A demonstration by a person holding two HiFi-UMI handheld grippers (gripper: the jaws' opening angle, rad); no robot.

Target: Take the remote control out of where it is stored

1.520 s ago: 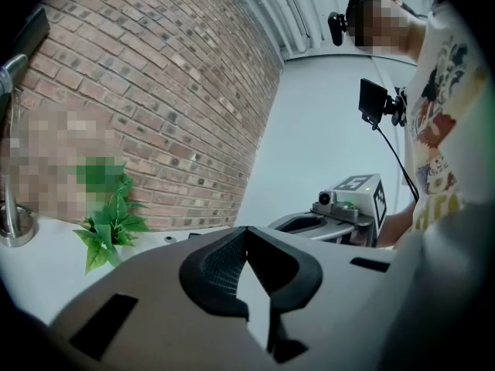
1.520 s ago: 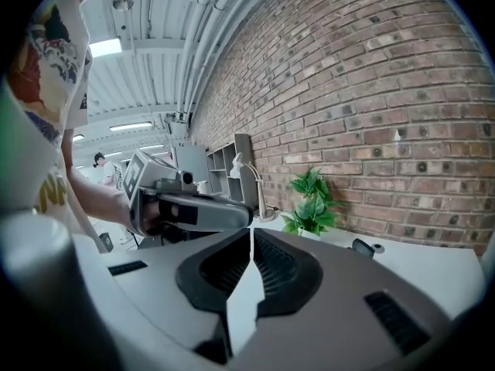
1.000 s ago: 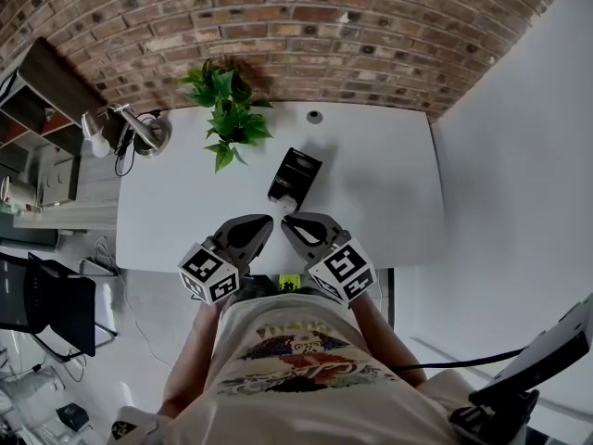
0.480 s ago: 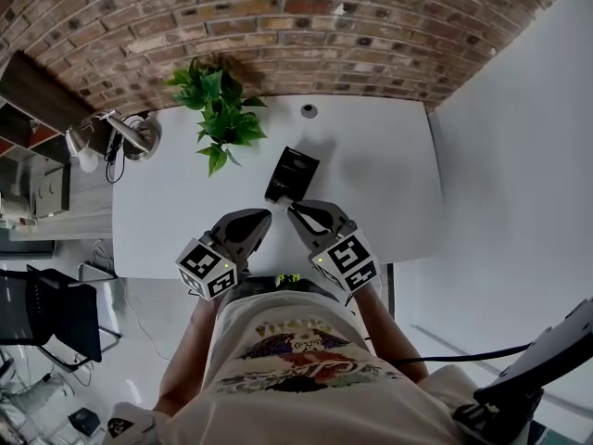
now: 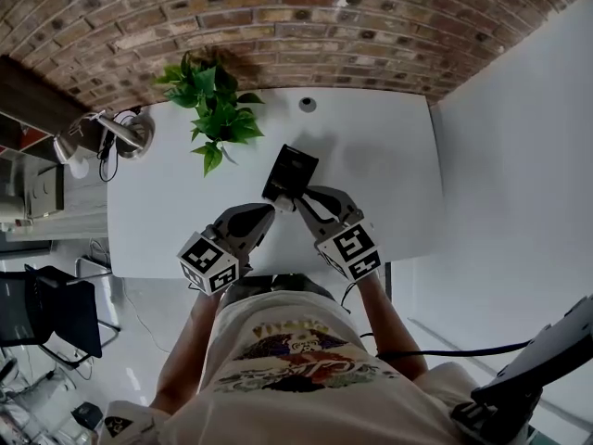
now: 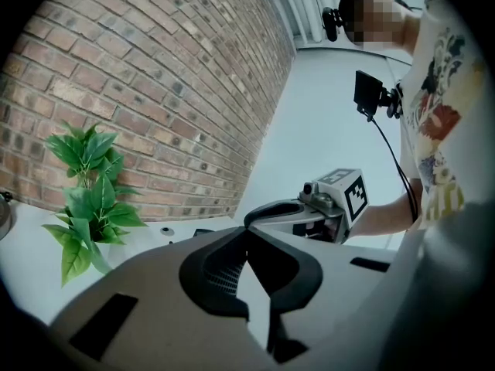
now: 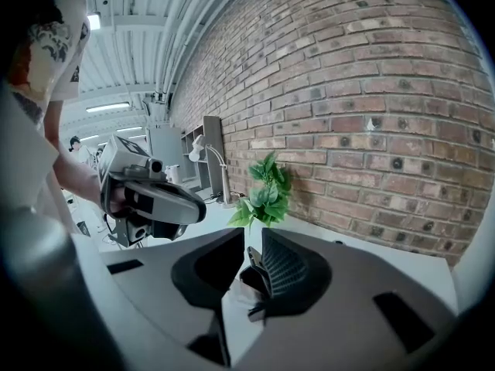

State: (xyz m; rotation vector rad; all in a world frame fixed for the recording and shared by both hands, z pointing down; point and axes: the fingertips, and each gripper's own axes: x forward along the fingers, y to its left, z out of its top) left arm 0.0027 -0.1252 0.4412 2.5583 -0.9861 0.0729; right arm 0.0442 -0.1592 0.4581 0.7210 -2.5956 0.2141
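The right gripper (image 7: 254, 244) has its jaws a narrow way apart, having just been opening, and nothing is pressed between the pads. Through the gap shows only a dark shape on the table (image 5: 380, 174), which I take to be the black holder (image 5: 290, 170) just ahead of its tips. The left gripper (image 6: 247, 234) hangs beside it, a little nearer the person, with its jaw tips touching and nothing held. The remote control cannot be told apart from the holder in any view; I judge it to be inside, since neither gripper carries anything. So the task looks barely begun: the approach is nearly made, while gripping the remote, lifting it clear and setting it down are all left to do. Beyond the holder stand a green plant (image 5: 211, 109) and a brick wall (image 5: 278, 26). No brand or label can be read. The gripper cubes carry only black-and-white square markers, and the print on the person's shirt is too blurred to read.
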